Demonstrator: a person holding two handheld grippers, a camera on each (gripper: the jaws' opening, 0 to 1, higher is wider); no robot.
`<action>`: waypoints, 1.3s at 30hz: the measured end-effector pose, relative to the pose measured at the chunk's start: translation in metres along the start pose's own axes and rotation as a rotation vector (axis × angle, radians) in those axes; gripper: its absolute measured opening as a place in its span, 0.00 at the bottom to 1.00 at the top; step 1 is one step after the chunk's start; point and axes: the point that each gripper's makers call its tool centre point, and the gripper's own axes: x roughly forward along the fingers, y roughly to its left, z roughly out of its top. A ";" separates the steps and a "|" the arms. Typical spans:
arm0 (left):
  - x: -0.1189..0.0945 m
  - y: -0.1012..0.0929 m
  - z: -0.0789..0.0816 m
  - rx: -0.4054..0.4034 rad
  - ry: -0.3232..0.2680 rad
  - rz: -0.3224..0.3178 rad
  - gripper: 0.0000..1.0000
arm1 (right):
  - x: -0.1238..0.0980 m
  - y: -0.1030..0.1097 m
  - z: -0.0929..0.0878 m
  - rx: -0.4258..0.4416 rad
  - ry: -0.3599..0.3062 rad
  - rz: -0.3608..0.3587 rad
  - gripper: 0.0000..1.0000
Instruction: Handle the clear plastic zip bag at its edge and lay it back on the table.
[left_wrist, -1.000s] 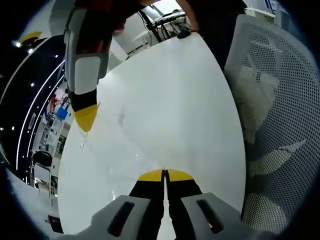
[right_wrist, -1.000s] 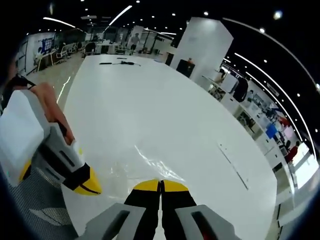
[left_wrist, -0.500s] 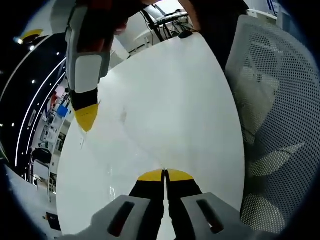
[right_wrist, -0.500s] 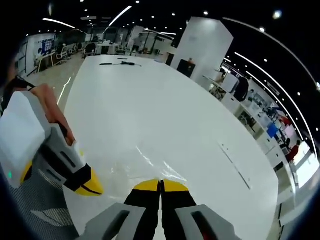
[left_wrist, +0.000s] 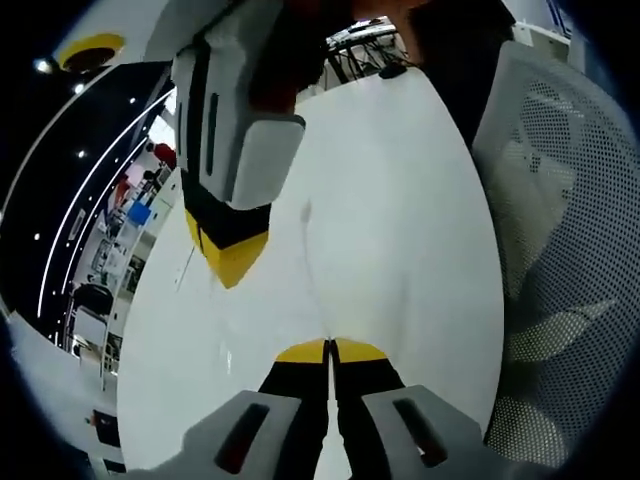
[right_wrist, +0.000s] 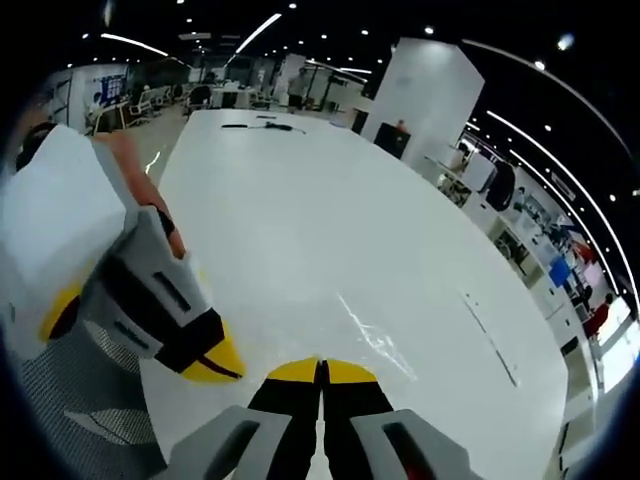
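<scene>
1. Since the earlier frames the two grippers have drawn closer together: in the left gripper view the right gripper (left_wrist: 232, 262) now looms larger and nearer the centre, and in the right gripper view the left gripper (right_wrist: 212, 362) sits closer to that view's own jaws.
2. Seen in its own view, the left gripper (left_wrist: 328, 349) has its yellow tips pressed together with no gap, and a thin edge of the clear plastic zip bag (left_wrist: 306, 262) runs up from between them.
3. The right gripper (right_wrist: 322, 370) likewise has its yellow tips closed flush in its own view, and the bag's film appears to start right at them.
4. In the right gripper view the clear plastic zip bag (right_wrist: 375, 338) shows as a glinting, creased sheet stretching away from the tips over the white table (right_wrist: 300, 200); whether it rests on the surface or is held just above cannot be told.
5. A white mesh chair (left_wrist: 560, 250) stands beside the table edge in the left gripper view.
6. A person's hand (right_wrist: 150, 195) holds the left gripper's body.
7. Dark cables (right_wrist: 258, 124) lie at the table's far end.
</scene>
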 end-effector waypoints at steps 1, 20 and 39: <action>0.000 0.000 0.000 0.000 0.001 0.000 0.00 | 0.000 0.003 -0.001 -0.001 0.001 0.008 0.00; 0.006 -0.003 -0.004 -0.007 0.028 0.018 0.00 | 0.005 0.016 -0.003 0.014 -0.027 0.046 0.07; 0.021 -0.001 -0.010 0.008 0.052 0.029 0.00 | -0.022 0.011 -0.027 0.112 -0.055 -0.017 0.12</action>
